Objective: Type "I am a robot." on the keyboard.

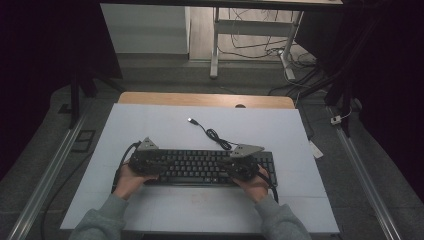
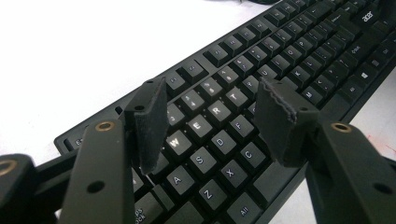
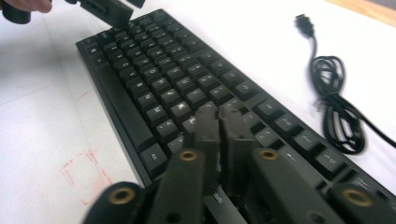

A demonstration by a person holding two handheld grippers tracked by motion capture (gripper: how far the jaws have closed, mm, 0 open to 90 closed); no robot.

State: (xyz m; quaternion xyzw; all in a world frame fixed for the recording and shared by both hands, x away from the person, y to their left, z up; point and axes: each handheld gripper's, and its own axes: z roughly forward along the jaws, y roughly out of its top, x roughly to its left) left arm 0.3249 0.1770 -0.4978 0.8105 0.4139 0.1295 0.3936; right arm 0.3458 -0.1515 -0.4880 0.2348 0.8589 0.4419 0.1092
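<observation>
A black keyboard (image 1: 200, 167) lies across the white table mat (image 1: 165, 125), near the front. My left gripper (image 1: 158, 164) hovers over its left end; in the left gripper view the left gripper (image 2: 212, 93) stands open above the W, E, R and T keys of the keyboard (image 2: 289, 51), with nothing between the pads. My right gripper (image 1: 228, 168) is over the keyboard's right part. In the right gripper view the right gripper (image 3: 217, 114) has its jaws pressed together, shut on nothing, just above the keys of the keyboard (image 3: 154, 79). Farther off, the left gripper (image 3: 109, 9) shows at the top left.
The keyboard's black USB cable (image 1: 212, 132) lies coiled on the mat behind it, plug end loose; the cable (image 3: 334, 93) is right of the keys. A faint red square mark (image 3: 86, 175) is drawn on the mat in front. A wooden table edge (image 1: 200, 99) runs along the back.
</observation>
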